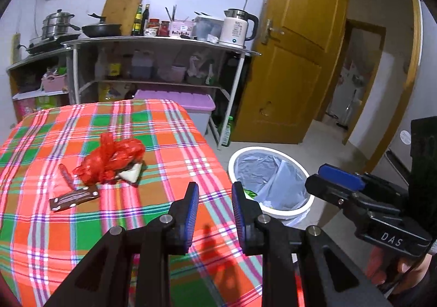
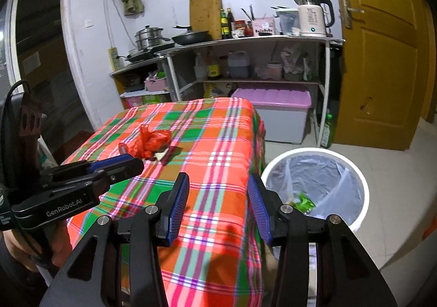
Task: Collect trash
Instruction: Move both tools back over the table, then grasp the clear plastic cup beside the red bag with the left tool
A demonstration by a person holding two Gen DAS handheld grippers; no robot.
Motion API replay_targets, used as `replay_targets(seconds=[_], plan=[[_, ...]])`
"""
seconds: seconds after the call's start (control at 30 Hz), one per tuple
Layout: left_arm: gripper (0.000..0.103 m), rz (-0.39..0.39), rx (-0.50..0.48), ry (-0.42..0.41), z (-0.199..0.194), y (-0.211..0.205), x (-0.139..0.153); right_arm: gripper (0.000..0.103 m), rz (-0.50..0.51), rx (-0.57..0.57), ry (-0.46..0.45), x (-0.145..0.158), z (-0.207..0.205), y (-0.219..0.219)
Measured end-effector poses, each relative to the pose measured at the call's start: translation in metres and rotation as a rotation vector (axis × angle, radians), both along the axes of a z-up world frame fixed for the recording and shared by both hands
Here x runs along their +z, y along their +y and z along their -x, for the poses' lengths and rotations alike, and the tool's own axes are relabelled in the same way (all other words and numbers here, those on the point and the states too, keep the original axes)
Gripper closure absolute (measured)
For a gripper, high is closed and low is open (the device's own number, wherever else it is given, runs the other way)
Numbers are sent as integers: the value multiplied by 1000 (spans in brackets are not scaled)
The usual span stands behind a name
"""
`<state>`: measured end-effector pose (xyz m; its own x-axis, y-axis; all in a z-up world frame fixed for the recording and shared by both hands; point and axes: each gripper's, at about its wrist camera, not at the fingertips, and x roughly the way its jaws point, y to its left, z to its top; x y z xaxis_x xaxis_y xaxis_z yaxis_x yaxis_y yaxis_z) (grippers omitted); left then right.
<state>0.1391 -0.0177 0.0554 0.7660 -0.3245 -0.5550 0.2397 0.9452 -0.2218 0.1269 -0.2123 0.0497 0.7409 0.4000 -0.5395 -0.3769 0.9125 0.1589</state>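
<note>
Plaid-covered table edge meets the lined bin; left gripper and right gripper hover spread, empty, above it.

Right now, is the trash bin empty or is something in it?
Not empty. The bin holds a green wrapper and other scraps in its liner.

A crumpled red plastic bag was seen lying on the plaid-covered worktop; a white wedge-shaped scrap was tucked against it; a brown wrapper lay flat nearby; a white lined bin stood on the floor beside the worktop, green scraps inside.
</note>
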Motion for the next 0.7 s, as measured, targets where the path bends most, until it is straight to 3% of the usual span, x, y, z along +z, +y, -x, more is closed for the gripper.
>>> replay_targets(seconds=[0.43,0.7], plan=[[79,-2,87,-15,14,41,0,57,26,81,-4,-1,-2,38],[79,-9,172,13,10,80,-14,57,42,138,35,-14,-20,66]])
